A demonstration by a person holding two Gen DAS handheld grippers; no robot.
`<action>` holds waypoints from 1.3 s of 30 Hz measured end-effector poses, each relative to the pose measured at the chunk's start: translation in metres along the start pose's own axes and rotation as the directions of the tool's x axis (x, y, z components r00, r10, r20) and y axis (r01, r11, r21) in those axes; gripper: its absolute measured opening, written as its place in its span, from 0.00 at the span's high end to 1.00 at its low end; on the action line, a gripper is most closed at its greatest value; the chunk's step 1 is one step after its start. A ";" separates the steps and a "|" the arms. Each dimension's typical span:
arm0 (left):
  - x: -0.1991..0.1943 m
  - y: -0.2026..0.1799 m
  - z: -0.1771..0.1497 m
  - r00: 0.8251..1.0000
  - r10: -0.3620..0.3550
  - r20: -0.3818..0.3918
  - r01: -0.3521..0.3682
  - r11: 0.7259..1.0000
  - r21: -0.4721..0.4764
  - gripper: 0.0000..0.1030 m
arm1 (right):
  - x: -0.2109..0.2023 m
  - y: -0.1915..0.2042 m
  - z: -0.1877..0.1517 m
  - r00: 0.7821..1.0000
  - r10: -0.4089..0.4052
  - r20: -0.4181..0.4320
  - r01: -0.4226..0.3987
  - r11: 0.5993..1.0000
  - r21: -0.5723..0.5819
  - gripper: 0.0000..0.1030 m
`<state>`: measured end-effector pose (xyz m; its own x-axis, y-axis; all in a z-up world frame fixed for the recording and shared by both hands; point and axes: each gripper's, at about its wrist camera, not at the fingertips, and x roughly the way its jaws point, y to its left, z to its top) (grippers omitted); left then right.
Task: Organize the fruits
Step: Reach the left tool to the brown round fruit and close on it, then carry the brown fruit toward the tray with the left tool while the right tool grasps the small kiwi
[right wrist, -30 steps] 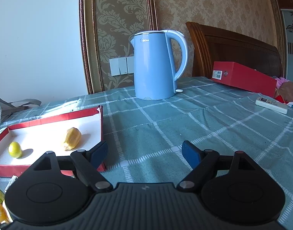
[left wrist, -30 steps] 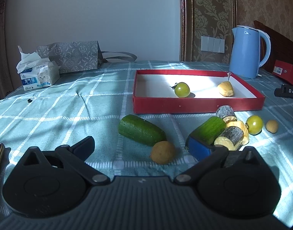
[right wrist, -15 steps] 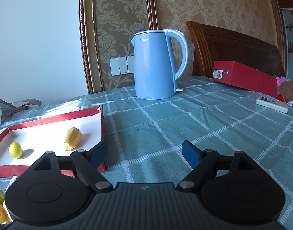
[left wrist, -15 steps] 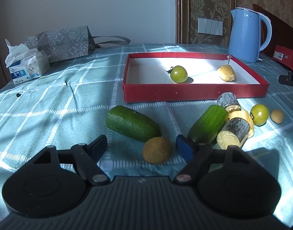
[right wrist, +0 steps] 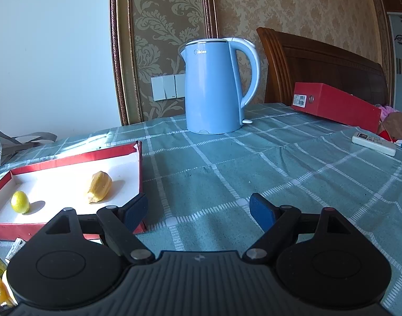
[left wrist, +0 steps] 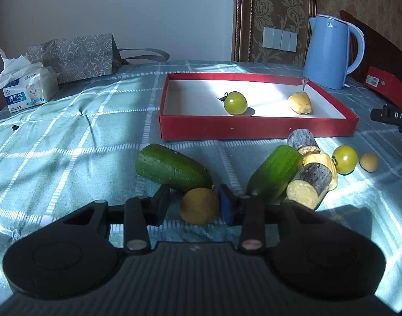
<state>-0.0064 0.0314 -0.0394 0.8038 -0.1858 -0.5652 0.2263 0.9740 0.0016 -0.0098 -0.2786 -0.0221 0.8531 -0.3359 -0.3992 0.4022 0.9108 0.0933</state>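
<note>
A small round yellow-brown fruit [left wrist: 199,206] lies on the checked cloth, and my left gripper [left wrist: 194,200] is closing on it, blue pads at either side. Two cucumber pieces [left wrist: 172,167] [left wrist: 274,172] lie just beyond it. To the right are sugarcane chunks [left wrist: 310,185], a green tomato [left wrist: 345,158] and a small yellow fruit [left wrist: 368,162]. The red tray [left wrist: 253,129] holds another green tomato [left wrist: 235,102] and a yellow fruit piece [left wrist: 301,102]. My right gripper [right wrist: 198,209] stands open over bare cloth beside the tray's near right corner [right wrist: 140,184].
A blue kettle [right wrist: 214,87] stands behind the tray. A tissue pack [left wrist: 27,92] and a grey patterned bag [left wrist: 74,55] sit at the far left. At the far right lie a red box [right wrist: 335,102] and a white remote [right wrist: 373,142].
My left gripper's jaws have closed in from wide open onto the round yellow-brown fruit, and the view has tipped slightly toward it. The right gripper has kept still.
</note>
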 end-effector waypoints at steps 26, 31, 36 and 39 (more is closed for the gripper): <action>-0.005 0.021 0.003 0.998 0.014 0.054 -0.006 0.988 -0.152 0.73 | -0.040 0.023 -0.023 0.976 0.189 -0.110 -0.210 0.947 -0.242 0.34; -0.005 0.021 0.002 0.998 0.011 0.054 -0.003 0.988 -0.152 0.73 | -0.043 0.034 -0.026 0.964 0.222 -0.147 -0.257 0.919 -0.299 0.46; -0.005 0.021 0.002 0.998 0.012 0.055 -0.003 0.988 -0.155 0.73 | -0.027 0.040 -0.028 0.941 0.244 -0.235 -0.306 0.909 -0.282 0.63; -0.005 0.021 0.002 0.998 0.009 0.054 -0.001 0.988 -0.153 0.73 | -0.023 0.042 -0.031 0.937 0.251 -0.244 -0.315 0.909 -0.274 0.69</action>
<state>-0.0043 0.0520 -0.0350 0.8346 -0.1837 -0.5194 0.1387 0.9825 -0.1247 -0.0230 -0.2248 -0.0369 0.8191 -0.0274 -0.5730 0.0060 0.9992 -0.0393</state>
